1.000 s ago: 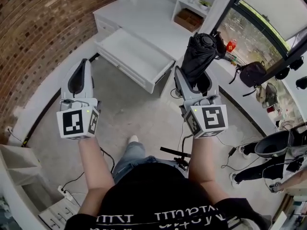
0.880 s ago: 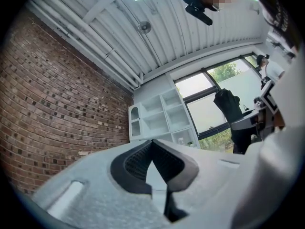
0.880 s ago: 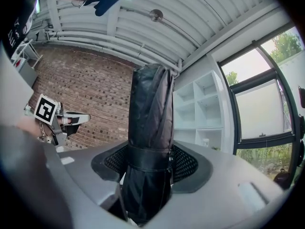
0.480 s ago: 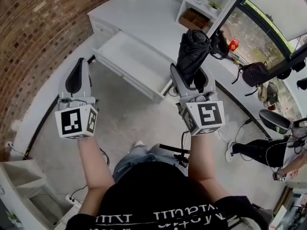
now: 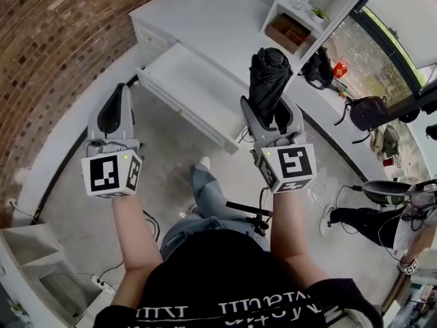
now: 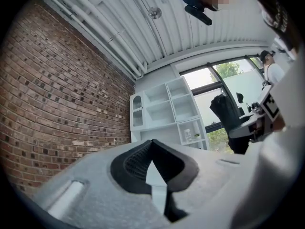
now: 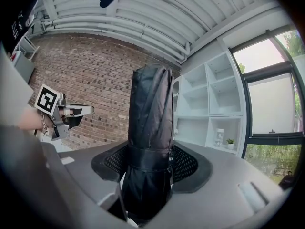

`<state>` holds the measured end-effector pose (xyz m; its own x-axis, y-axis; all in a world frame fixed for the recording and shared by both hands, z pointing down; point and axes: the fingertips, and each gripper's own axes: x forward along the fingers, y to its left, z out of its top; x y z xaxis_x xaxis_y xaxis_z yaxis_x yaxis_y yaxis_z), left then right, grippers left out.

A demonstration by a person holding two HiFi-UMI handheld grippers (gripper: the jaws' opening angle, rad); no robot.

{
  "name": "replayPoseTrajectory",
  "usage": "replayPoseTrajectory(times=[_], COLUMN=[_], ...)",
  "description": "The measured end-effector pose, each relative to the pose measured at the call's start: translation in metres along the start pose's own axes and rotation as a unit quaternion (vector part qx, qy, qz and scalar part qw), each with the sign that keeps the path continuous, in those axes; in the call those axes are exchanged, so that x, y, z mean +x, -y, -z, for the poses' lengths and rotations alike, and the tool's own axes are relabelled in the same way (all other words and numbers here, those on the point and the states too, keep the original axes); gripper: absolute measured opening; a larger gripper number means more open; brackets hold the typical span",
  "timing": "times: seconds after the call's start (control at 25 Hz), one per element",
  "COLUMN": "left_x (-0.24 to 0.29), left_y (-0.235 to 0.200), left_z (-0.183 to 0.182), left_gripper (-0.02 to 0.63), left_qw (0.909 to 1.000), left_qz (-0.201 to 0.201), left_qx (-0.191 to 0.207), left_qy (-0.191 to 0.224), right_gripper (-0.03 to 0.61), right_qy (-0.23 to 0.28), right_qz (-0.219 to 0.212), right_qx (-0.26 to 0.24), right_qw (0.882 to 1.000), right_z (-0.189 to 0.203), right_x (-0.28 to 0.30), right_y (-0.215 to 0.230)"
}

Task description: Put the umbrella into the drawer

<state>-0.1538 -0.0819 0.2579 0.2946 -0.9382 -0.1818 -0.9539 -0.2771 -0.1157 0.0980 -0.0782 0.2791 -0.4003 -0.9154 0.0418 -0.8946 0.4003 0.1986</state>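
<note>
a: brick wall (image 5: pixel 61 39) curving round on one side, a long white unit (image 5: pixel 212 19) against it, shelves (image 5: pixel 300 12) by the window. is that the drawer (image 5: pixel 194 91) hanging out of the unit?

b: yes, pulled well out and bare inside, as far as i can see. the umbrella (image 5: pixel 268 80) is not in it yet. it stands upright in the right gripper (image 7: pixel 148 163), near the drawer's end and above the floor (image 5: pixel 164 156).

a: how is it held?

b: the jaws are clamped on the folded black cloth just about where the strap (image 7: pixel 147 156) wraps it, with most of the length sticking up above them.

a: and the left gripper (image 6: pixel 151 144)?

b: its tips are pressed together with nothing between them. it is out to the side, well apart from the umbrella.

a: what would you do from here?

b: i'd carry it over the middle of the drawer, tip the wrist so the umbrella lies along the drawer's length, lower it until it rests on the bottom, and only then let go. dropped upright, i reckon it would topple over the front.

a: the arms?

b: both forearms reach forward side by side, marker cubes facing up, grippers about level.
</note>
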Motion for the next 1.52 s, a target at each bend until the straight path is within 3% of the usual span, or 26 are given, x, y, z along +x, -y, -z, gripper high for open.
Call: replayPoseTrajectory(times=[0.52,0.84,1.16,1.52], left_x=[0.101,0.167,0.206,0.226], left_y=[-0.052,-0.084,-0.114,-0.114], left_z=[0.031,0.081,0.128,0.159], left_gripper=[0.002,0.002,0.002,0.002], left_qw=[0.9998,0.9979,0.9936,0.9898], left_qz=[-0.013,-0.013,-0.021,-0.003], left_qx=[0.011,-0.004,-0.022,-0.017], left_qy=[-0.014,-0.063,-0.109,-0.141], right_gripper=[0.258,0.258,0.258,0.258], right_qy=[-0.024,-0.101,-0.216,-0.321], right_qz=[-0.018,-0.047,-0.110,-0.169], right_qx=[0.015,0.044,0.023,0.020], right_qw=[0.999,0.993,0.970,0.932], right_z=[0.030,0.093,0.191,0.279], right_x=[0.126,0.218,0.277,0.307], right_y=[0.033,0.044,0.019,-0.008])
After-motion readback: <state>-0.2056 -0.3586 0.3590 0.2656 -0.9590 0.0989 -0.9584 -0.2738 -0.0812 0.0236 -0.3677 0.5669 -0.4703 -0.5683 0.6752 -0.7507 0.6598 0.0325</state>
